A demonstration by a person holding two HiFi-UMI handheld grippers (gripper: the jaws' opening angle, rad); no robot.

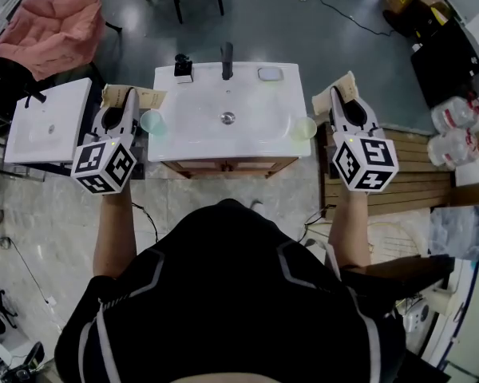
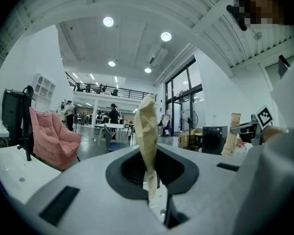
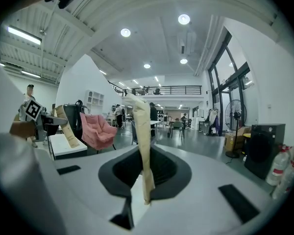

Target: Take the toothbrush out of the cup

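I make out two pale green, see-through rounds, cups by the look of them. The left cup point(image 1: 153, 122) sits at the white counter's point(image 1: 193, 138) left edge and the right cup point(image 1: 303, 128) at its right edge. Toothbrush: too small to tell.

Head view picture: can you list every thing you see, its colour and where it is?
sink: 1, white, middle, on a wooden cabinet
tap: 1, black, back of the sink
cups: 2, see-through green, sink's left and right edges
toothbrush: none that I can make out
second sink: 1, white, far left
chair: 1, pink, top left
pallet: 1, wooden, right
bottles: clear, far right, count unclear
left claw: 1, tan, shut, empty, near the left cup
right claw: 1, tan, shut, empty, near the right cup
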